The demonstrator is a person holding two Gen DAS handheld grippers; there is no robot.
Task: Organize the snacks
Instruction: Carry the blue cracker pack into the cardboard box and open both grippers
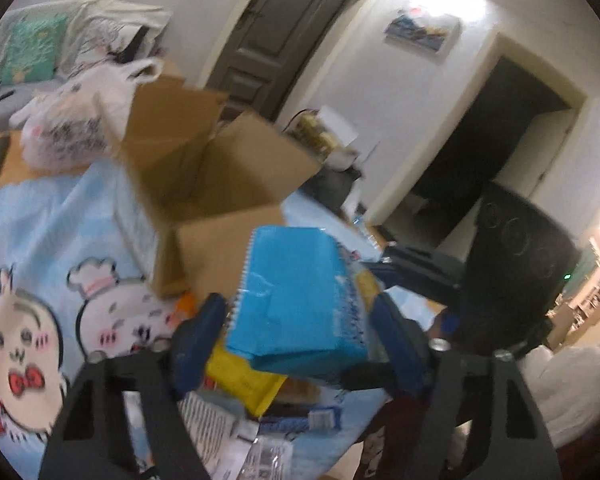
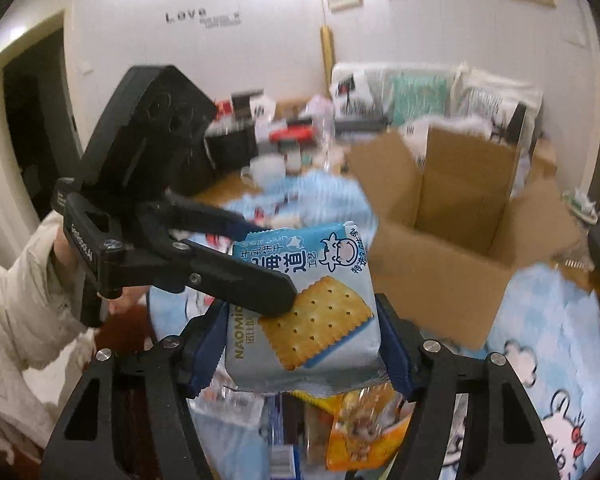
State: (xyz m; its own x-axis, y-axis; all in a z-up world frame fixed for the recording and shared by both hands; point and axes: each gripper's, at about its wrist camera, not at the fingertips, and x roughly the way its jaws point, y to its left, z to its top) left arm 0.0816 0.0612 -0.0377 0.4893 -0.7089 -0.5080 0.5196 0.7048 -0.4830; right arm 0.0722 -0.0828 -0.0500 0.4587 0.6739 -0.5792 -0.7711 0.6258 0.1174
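**Cracker pack gripped from both sides**

Cracker pack (image 2: 300, 312), pale blue with a biscuit printed on its front, sits pinched between the fingers of our right gripper (image 2: 300, 344), lifted above the loose snack packets (image 2: 356, 432) on the cartoon tablecloth (image 2: 540, 344). Our left gripper (image 1: 296, 320) clamps the same pack across its upper end; from that side we see its plain blue back (image 1: 296, 300). Open cardboard box (image 2: 452, 232) stands just beyond, flaps up. A cream sleeve (image 2: 16, 312) holds the left tool.
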